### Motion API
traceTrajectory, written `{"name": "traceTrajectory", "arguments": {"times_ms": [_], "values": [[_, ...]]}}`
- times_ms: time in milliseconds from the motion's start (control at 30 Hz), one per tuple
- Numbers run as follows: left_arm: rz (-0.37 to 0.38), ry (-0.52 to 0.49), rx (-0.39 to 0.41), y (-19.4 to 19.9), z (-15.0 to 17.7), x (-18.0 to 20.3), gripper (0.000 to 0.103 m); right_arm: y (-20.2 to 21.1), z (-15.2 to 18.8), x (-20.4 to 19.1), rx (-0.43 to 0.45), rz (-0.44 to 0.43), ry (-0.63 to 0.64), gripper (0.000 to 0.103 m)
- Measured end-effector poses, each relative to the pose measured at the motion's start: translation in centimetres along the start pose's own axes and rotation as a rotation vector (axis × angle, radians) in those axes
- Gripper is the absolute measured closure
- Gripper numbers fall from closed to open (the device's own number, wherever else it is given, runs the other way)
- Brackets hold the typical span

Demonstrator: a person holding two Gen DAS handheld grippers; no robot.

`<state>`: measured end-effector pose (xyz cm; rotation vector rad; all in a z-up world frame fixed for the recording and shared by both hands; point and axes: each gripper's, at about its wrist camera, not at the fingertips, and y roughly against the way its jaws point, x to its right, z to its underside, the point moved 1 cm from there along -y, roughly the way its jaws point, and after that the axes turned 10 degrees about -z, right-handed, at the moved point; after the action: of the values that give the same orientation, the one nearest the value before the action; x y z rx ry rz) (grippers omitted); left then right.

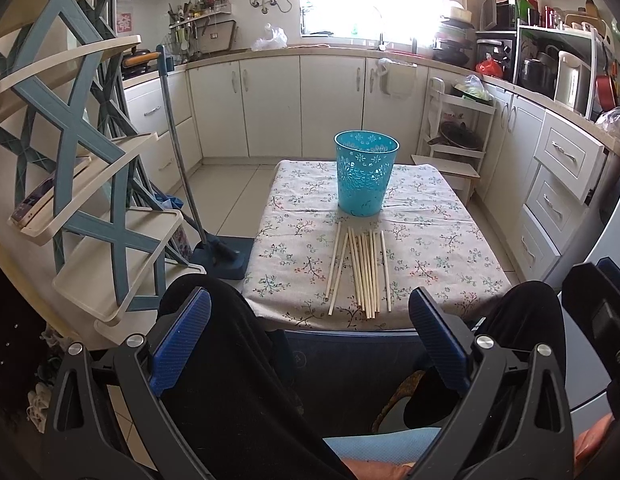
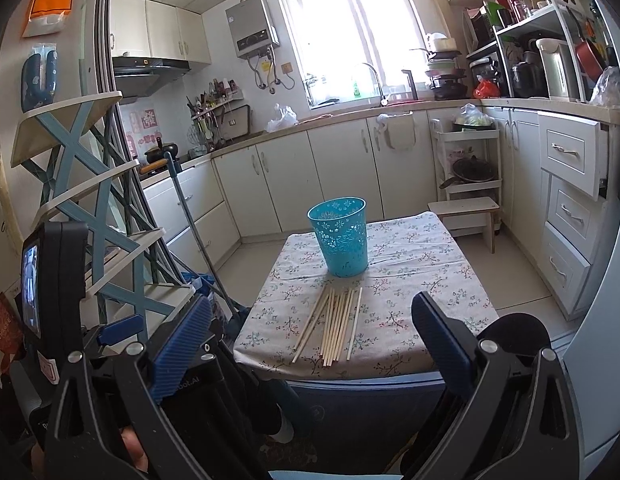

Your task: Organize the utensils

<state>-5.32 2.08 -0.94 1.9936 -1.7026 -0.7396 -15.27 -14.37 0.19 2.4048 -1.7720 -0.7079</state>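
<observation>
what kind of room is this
A home kitchen, most likely: white base cabinets run under a counter with a sink tap by the window, and a wall rack of cooking utensils hangs near the range hood.

Each gripper, left (image 1: 310, 336) and right (image 2: 310, 344), has 2 ribbed blue pads (image 1: 181, 336) on black skeletal arms with silver screws (image 1: 485, 342). The person's knees (image 1: 213, 312) wear black trousers, perhaps.
</observation>
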Motion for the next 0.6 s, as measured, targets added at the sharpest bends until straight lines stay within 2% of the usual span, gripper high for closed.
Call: {"name": "traceTrajectory", "arguments": {"times_ms": [600], "values": [[0.003,-0.011,-0.012,-0.51,0.07,0.26,0.008,-0.42,0.17,-0.11,0.017,-0.011,0.003,0.007]]}}
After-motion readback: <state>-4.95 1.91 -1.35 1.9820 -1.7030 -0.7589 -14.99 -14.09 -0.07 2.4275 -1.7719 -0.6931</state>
